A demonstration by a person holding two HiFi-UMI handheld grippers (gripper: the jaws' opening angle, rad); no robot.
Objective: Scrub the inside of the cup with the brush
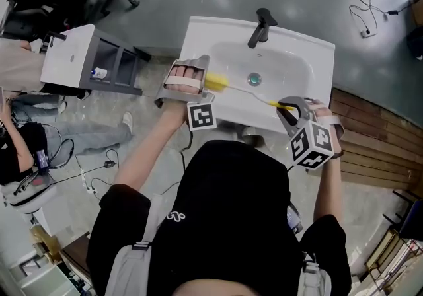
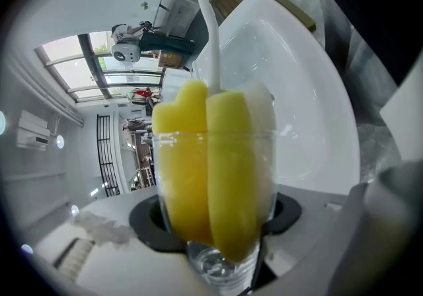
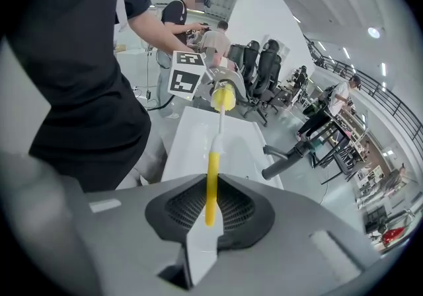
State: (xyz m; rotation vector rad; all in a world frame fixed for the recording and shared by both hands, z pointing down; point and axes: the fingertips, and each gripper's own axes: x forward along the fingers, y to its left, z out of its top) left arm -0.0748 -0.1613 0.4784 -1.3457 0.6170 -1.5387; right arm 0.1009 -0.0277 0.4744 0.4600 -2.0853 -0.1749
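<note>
A clear glass cup (image 2: 218, 176) lies sideways in my left gripper (image 1: 188, 80), whose jaws are shut on its sides. The yellow sponge head (image 2: 211, 156) of the brush sits inside the cup, filling most of it. In the head view the sponge head (image 1: 217, 81) shows at the cup's mouth, over the left part of the white sink (image 1: 291, 63). The thin white shaft (image 2: 211, 30) runs to my right gripper (image 1: 291, 107), which is shut on the brush's yellow handle (image 3: 211, 185). In the right gripper view the sponge head (image 3: 223, 96) meets the left gripper (image 3: 218, 83).
A black faucet (image 1: 262, 27) stands at the sink's back edge, and the drain (image 1: 254, 78) is in the basin's middle. A white cabinet (image 1: 73, 57) and a seated person (image 1: 26, 149) are at the left. Wooden boards (image 1: 377, 136) lie at the right.
</note>
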